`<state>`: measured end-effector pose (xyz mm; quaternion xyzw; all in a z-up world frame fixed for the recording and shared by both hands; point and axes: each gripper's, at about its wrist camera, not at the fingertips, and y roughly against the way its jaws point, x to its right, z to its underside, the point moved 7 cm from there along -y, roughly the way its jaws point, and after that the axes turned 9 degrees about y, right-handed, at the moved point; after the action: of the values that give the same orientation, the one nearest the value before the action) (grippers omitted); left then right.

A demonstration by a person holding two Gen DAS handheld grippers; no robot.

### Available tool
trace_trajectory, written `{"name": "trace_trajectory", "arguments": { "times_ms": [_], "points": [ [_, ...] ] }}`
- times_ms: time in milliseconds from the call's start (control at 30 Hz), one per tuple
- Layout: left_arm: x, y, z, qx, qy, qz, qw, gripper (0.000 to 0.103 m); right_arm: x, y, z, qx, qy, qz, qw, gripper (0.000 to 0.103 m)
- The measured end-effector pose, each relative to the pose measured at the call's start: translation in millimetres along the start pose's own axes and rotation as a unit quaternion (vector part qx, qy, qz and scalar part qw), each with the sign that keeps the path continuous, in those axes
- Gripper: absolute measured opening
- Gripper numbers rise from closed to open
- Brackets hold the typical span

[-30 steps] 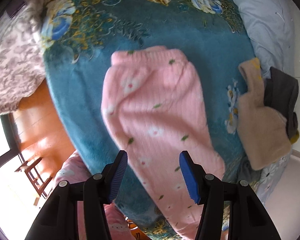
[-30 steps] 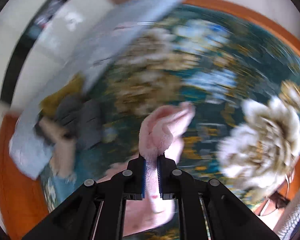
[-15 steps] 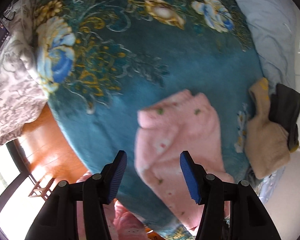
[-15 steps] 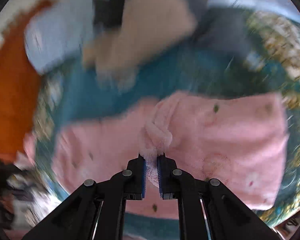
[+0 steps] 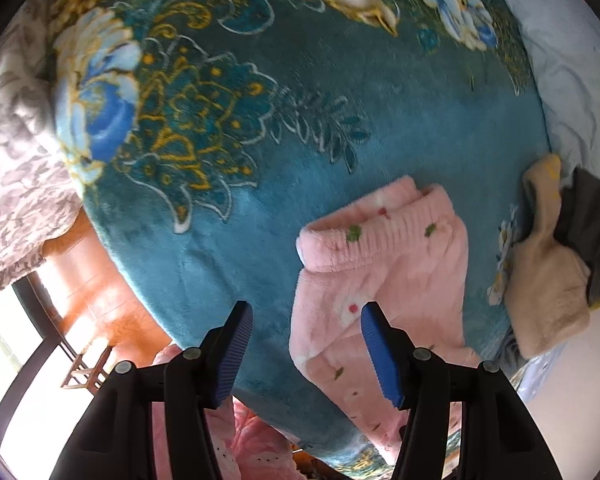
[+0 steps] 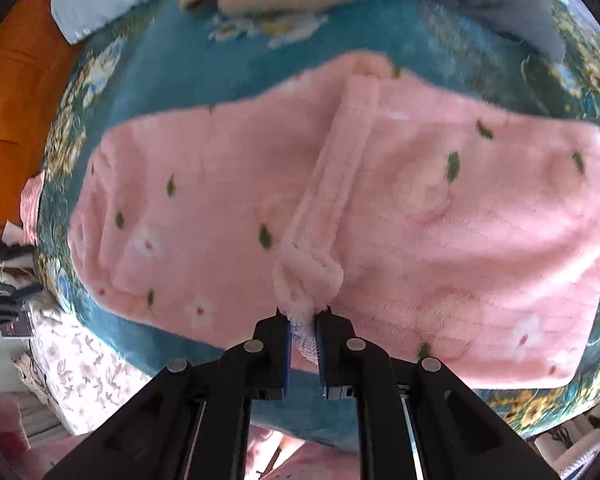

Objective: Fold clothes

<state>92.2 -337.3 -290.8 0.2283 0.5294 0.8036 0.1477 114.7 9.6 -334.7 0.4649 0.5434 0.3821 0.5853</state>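
Observation:
A fluffy pink garment with small flowers and green leaves lies folded on a teal floral blanket. My right gripper is shut on a bunched pink edge of it, and a ribbed band runs up from the jaws across the cloth. In the left wrist view the pink garment lies near the blanket's lower right, ribbed cuff on top. My left gripper hangs open above the blanket just left of the garment; its right finger overlaps the cloth in view and nothing sits between the pads.
A beige garment and a dark grey one lie stacked at the blanket's right edge, over a pale blue sheet. A grey patterned quilt lies left, orange wooden floor below. More pink fabric sits under the left gripper.
My right gripper swung round with the pink edge and laid it over the garment, which now looks shorter and doubled. The left gripper drifted left, staying open.

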Motion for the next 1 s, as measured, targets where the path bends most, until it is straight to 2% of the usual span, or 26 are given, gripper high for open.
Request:
{"name": "trace_trajectory", "arguments": {
  "times_ms": [67,167,233,267,367,467,567,600,733,867,933,967,1000],
  "points": [
    [0.7,-6.8,0.3,-0.007,0.001,0.005,1.0000,0.061,-5.6,-3.8,0.5,-0.009,0.011,-0.001,1.000,0.011],
    [0.7,-15.4,-0.5,-0.016,0.006,0.019,0.9997,0.066,-5.7,-7.1,1.2,-0.019,0.004,-0.009,1.000,0.021],
    [-1.3,-20.7,-4.7,-0.015,0.013,0.036,0.9992,0.071,-5.2,-4.2,0.9,-0.020,0.000,-0.017,1.000,0.050],
    [-3.4,-23.5,-8.1,-0.012,0.020,0.046,0.9987,0.072,-5.4,-0.7,0.4,-0.019,0.002,-0.019,1.000,0.054],
    [-13.2,-36.8,-19.7,-0.011,0.055,0.083,0.9950,0.077,-5.1,19.7,-3.5,-0.007,0.003,-0.016,1.000,0.054],
    [-19.1,-55.7,-26.9,-0.026,0.095,0.139,0.9853,0.078,2.0,41.8,-4.6,0.001,-0.010,-0.005,1.000,0.054],
    [-15.9,-75.9,-29.1,-0.037,0.106,0.189,0.9755,0.078,13.0,61.7,-2.1,0.004,-0.027,0.010,1.000,0.054],
    [-14.8,-83.7,-29.5,-0.038,0.102,0.195,0.9747,0.078,16.7,66.7,-0.2,0.002,-0.033,0.018,0.999,0.054],
    [-14.3,-102.6,-29.0,-0.016,0.070,0.184,0.9803,0.080,25.1,75.8,7.4,-0.016,-0.043,0.044,0.998,0.054],
    [-12.9,-106.4,-33.3,-0.006,0.079,0.229,0.9701,0.079,21.8,81.1,15.0,-0.038,-0.031,0.063,0.997,0.054],
    [-8.4,-108.0,-33.9,-0.006,0.075,0.239,0.9682,0.074,16.3,80.1,16.1,-0.048,-0.013,0.068,0.996,0.054],
    [-6.3,-108.8,-33.9,-0.006,0.073,0.240,0.9680,0.062,13.0,79.3,16.1,-0.053,-0.003,0.070,0.996,0.054],
    [-4.5,-109.6,-33.7,-0.005,0.071,0.239,0.9685,0.058,9.9,78.5,15.6,-0.058,0.007,0.072,0.996,0.054]
  ]
}}
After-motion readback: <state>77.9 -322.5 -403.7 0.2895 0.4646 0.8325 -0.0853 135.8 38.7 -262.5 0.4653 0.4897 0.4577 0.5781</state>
